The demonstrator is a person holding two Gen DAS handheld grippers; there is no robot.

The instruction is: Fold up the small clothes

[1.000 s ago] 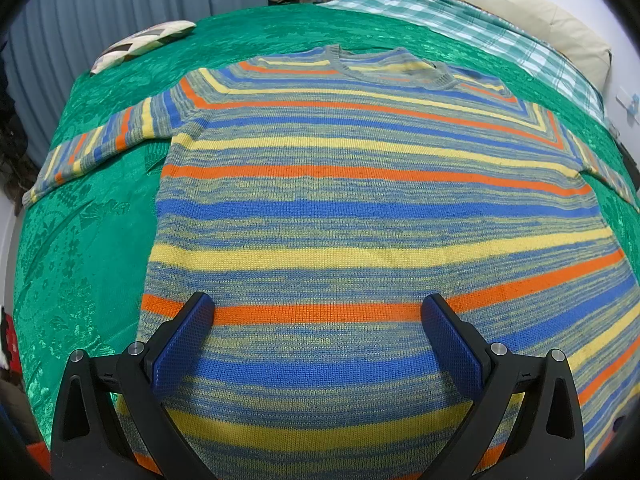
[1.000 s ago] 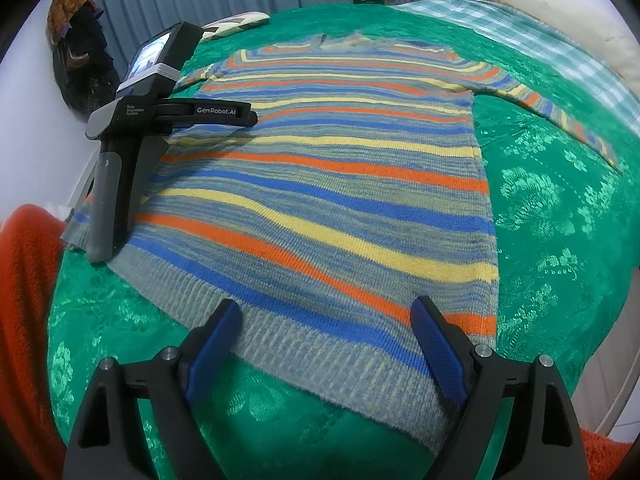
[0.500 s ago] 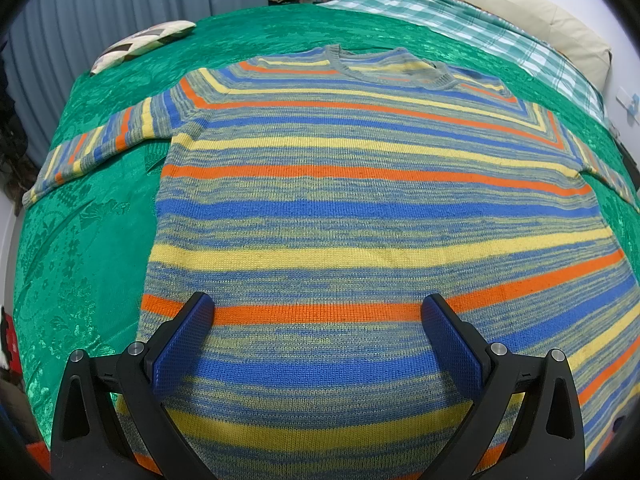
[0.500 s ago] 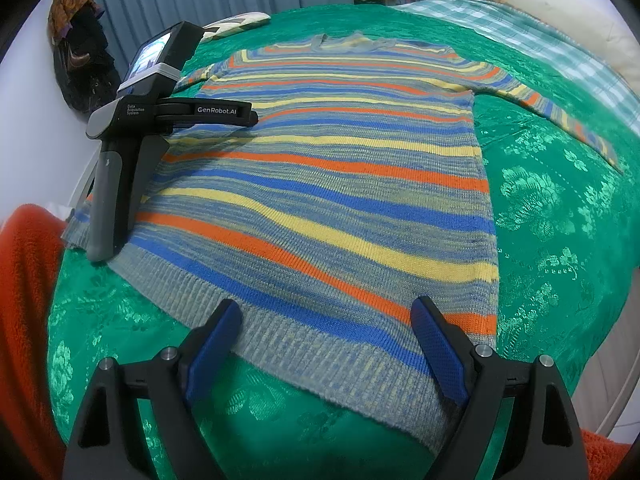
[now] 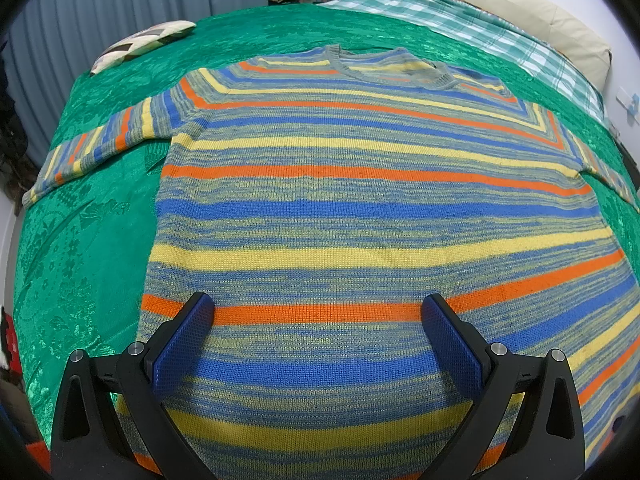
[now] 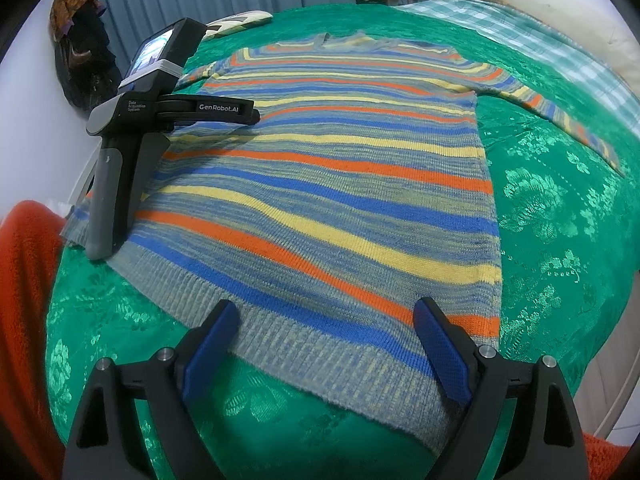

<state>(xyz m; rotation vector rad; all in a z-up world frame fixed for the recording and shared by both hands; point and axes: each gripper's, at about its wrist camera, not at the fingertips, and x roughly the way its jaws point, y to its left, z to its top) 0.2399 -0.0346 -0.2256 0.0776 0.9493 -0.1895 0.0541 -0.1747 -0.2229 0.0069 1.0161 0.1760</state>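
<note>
The sweater [image 5: 360, 208] was seen spread flat on the bed [image 6: 560, 220], unfolded; both claws [image 5: 316, 344] [image 6: 324, 344] were held apart, nothing gripped

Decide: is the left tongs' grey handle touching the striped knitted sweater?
Touching. The right wrist view shows the left tongs' handle base standing on the striped sweater's hem corner.

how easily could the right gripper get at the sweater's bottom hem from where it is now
Probably easily: the right gripper is open with the ribbed hem of the sweater lying flat just ahead of its fingertips, nothing between them.
</note>
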